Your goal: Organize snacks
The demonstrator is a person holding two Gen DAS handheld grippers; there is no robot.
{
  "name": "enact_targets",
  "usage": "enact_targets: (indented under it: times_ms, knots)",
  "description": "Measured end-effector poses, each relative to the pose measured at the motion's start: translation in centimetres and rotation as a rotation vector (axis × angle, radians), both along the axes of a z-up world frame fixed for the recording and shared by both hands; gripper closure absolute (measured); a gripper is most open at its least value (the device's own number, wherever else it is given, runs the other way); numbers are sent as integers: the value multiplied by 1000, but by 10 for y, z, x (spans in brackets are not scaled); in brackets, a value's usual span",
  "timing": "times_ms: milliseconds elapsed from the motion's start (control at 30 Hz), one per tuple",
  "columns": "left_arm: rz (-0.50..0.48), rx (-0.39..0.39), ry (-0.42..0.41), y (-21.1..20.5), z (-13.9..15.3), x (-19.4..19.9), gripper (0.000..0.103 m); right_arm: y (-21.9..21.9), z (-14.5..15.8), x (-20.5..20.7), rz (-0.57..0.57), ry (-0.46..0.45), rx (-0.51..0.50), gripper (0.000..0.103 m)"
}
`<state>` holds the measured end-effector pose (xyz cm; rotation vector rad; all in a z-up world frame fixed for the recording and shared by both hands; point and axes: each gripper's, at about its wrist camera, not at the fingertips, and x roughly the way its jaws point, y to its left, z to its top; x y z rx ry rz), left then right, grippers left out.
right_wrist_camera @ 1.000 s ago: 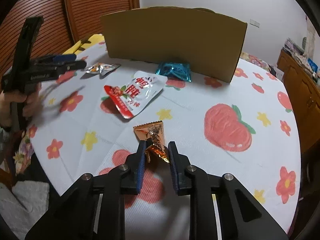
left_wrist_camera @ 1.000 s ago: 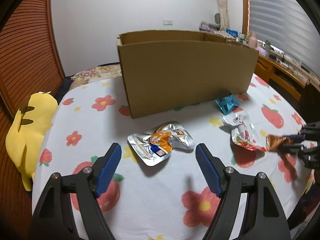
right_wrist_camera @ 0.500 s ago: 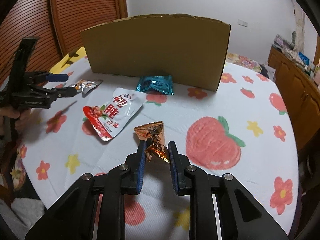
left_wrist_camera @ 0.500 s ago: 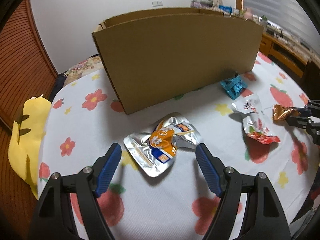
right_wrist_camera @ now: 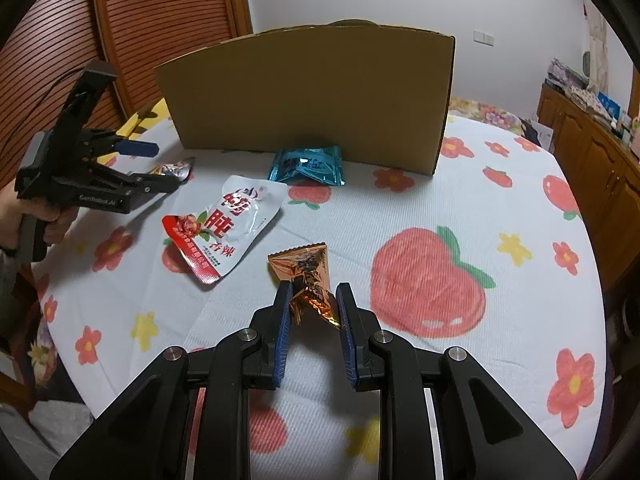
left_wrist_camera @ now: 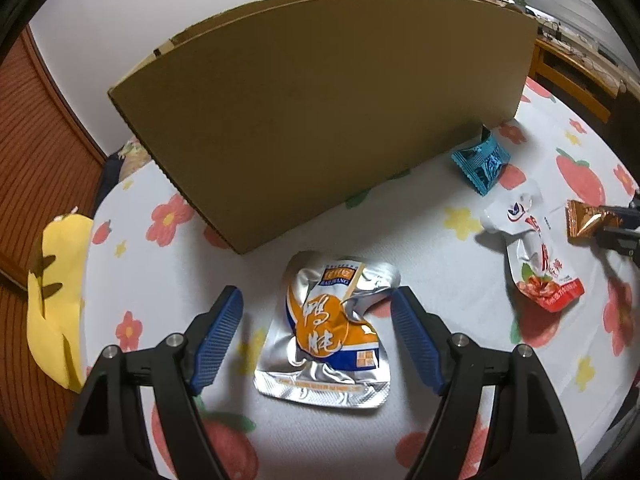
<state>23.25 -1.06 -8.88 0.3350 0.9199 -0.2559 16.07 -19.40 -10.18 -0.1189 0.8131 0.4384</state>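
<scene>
Landmark: cardboard box (left_wrist_camera: 328,108), standing upright at the far side of the table (right_wrist_camera: 440,208).

Left claw (left_wrist_camera: 318,312): spread wide, pads clear of everything, nothing held. Positioned over the silver-and-orange pouch (left_wrist_camera: 334,332), which lies flat and crumpled on the cloth just in front of the box's left end, framed by both fingers but untouched.

Right claw (right_wrist_camera: 312,304): closed almost fully on the copper foil packet (right_wrist_camera: 306,280), gripped by its crumpled lower end, well in front of the box's middle. Whether the packet is clear of the cloth cannot be told.

Remaining snacks: teal packet (right_wrist_camera: 308,165) touching the foot of the box; white-and-red pouch (right_wrist_camera: 224,224) lying in front of the box between the two claws.

Likely faults from here:
- Pouch sliding or buckling instead of being caught, because smooth foil lying flat offers little edge; closing too high would pinch only air.
- Cloth gathered between the pads if lowered too far, dragging nearby snacks.
- Copper packet slipping out, since only a twisted end is pinched.
- Box tipped or pushed back if struck on its near wall while lifting snacks over it
</scene>
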Motion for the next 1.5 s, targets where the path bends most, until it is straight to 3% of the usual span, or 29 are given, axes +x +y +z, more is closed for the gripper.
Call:
enact_targets:
  times_ms: [267,433,500,567,733,900,1500]
  knots:
    - [43,-150,89,24,-5,14,26,1,0,-1,-1,-2,-3,83]
    - [40,-158,81,30,-6,17,30,1,0,0,0,-1,-4,83]
    - [41,-160,79,29,-6,15,36,1,0,0,0,0,-4,83]
    - [41,-162,74,31,-4,15,49,1,-1,0,1,0,-4,83]
    - [-2,-155,61,20,3,3,65,1,-1,0,1,0,-4,83]
    - [-9,-139,46,22,3,-7,66,1,-1,0,2,2,-4,83]
    - [-37,-228,-73,8,32,-56,66,1,-1,-3,2,-10,-1,83]
